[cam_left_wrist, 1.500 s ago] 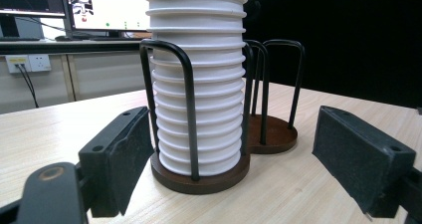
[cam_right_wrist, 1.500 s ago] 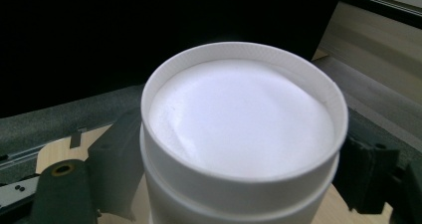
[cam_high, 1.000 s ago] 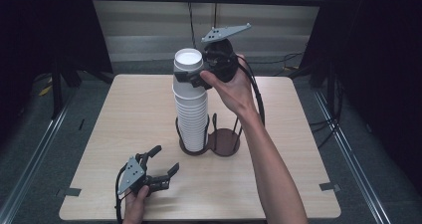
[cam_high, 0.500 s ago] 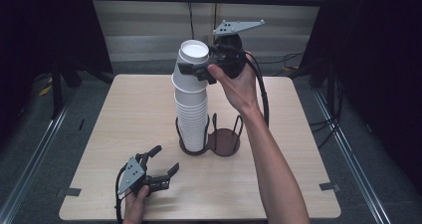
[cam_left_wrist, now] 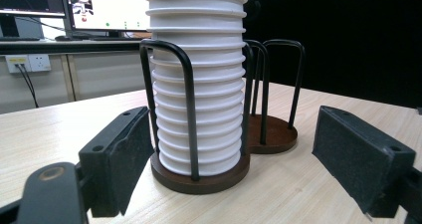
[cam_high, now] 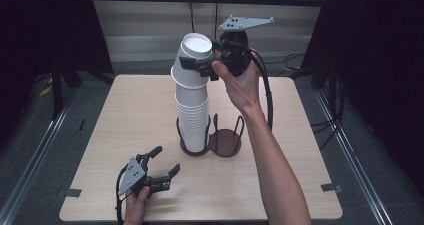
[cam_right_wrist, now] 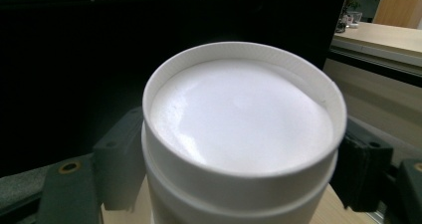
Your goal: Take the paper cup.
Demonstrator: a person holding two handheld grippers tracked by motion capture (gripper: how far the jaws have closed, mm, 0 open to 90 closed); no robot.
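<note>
Cup stack [cam_high: 192, 117] in the holder's [cam_high: 210, 142] left ring — right ring beside it.

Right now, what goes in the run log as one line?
right gripper: shut on top cup, tilted above stack | left gripper: open, idle on table | holder: second ring empty

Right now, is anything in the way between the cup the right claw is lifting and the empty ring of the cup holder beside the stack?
Nothing visible blocks it. The right claw holds the top cup tilted above the stack; the empty ring beside it has an open top, with only its own wire loops around it.

Wooden table [cam_high: 300, 135], wire cup holder [cam_high: 220, 142]
</note>
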